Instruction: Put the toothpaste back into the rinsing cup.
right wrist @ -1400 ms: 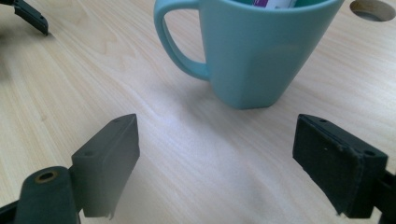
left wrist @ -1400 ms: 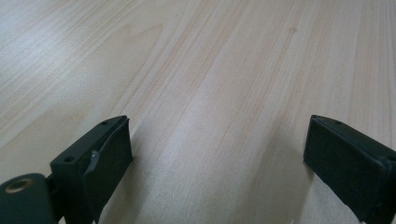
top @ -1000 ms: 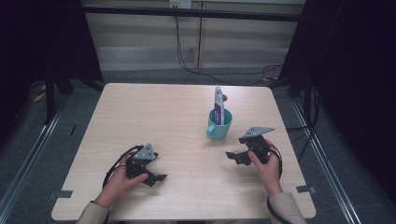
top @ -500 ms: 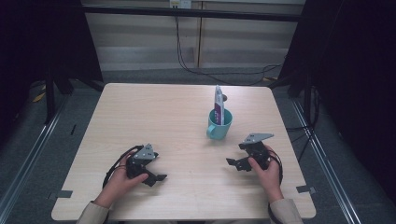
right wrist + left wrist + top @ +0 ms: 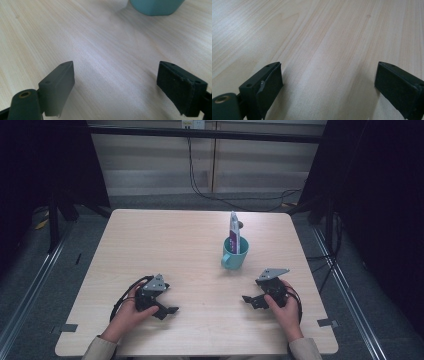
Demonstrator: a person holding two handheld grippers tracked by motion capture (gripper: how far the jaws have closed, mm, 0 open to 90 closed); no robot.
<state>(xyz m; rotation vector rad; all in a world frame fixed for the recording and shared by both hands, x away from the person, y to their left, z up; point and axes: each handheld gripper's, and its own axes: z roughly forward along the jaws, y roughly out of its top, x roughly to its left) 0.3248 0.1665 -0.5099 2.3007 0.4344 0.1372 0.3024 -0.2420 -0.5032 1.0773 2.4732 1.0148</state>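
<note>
Both grippers low on the table (image 5: 165, 235), jaws apart and empty — teal cup (image 5: 234, 256) with tube (image 5: 234, 231) upright inside, just ahead of the right gripper (image 5: 251, 300).
Likely approach to the cup: keep the right gripper level and wide, close on the cup wall, not the tube; left gripper (image 5: 169, 310) rests well apart.

We are seeing the table (image 5: 165, 245) lit evenly from above while the surroundings are lying in darkness; soft glare is washing its wood, and near jaws are blurring.
</note>
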